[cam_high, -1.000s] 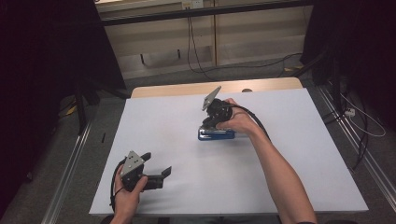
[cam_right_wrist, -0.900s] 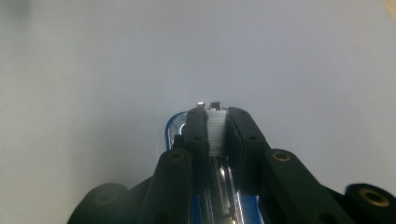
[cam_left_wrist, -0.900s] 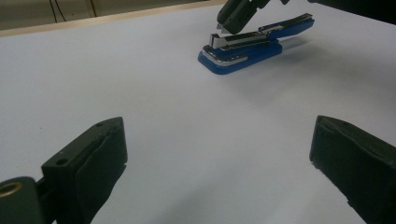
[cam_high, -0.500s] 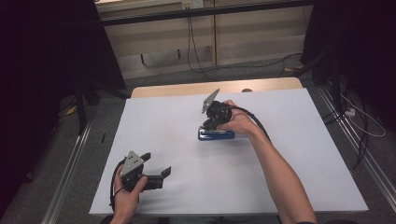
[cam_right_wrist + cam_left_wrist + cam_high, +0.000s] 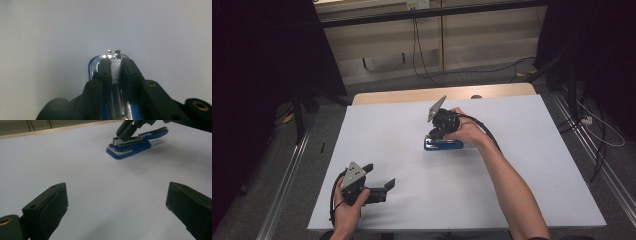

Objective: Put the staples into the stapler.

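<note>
A person's right gripper [image 5: 435, 134] stays clamped on the metal staple rail of a blue stapler [image 5: 443, 145], whose base rests flat on the white table [image 5: 532, 190] a little beyond its middle; across the last second, neither stapler nor gripper has visibly shifted, suggesting the work is held at a steady pinch rather than a lift or a pull. In the right gripper view the two black jaws squeeze the row of staples [image 5: 115, 70] from either side near the stapler's front end, while the left gripper view shows the stapler's blue top arm [image 5: 153, 133] hinged open above the base. The left gripper [image 5: 381, 180] hangs well short of the stapler, toward the person's near-left edge of the table, its jaws spread wide on nothing, likewise unmoved. By this evidence the staple strip is being seated or drawn out, a step not yet finished
</note>
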A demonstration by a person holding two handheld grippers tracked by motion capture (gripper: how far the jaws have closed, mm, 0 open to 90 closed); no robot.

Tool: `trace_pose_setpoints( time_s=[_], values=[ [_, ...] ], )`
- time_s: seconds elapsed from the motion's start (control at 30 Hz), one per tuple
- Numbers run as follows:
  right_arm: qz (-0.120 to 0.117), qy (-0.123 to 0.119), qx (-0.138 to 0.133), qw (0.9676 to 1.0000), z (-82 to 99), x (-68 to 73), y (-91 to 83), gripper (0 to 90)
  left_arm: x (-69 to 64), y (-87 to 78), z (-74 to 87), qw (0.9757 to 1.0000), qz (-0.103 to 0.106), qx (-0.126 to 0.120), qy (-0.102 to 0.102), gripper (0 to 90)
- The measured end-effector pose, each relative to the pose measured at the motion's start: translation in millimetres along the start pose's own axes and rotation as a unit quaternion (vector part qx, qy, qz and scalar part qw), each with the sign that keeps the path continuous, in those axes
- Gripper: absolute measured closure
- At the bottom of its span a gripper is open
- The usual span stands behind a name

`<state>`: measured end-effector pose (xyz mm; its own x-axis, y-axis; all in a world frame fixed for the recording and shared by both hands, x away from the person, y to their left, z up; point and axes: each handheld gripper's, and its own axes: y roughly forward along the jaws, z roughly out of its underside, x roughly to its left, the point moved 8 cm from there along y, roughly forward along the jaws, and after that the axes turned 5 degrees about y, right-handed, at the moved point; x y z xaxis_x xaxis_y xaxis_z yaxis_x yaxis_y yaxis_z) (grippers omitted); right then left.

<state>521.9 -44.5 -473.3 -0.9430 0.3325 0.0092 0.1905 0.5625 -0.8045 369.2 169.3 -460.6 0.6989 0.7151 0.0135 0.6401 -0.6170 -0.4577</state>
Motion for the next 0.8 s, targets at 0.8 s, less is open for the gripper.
trace_pose_setpoints(
  time_s=[0.8],
  values=[
    [0.006, 0.015, -0.008, 0.9998, -0.8, -1.1, 1.2, 75.3, -0.3, 0.0, 0.2, 1.0000, 0.002, 0.000, 0.001, 4.2]
  ],
)
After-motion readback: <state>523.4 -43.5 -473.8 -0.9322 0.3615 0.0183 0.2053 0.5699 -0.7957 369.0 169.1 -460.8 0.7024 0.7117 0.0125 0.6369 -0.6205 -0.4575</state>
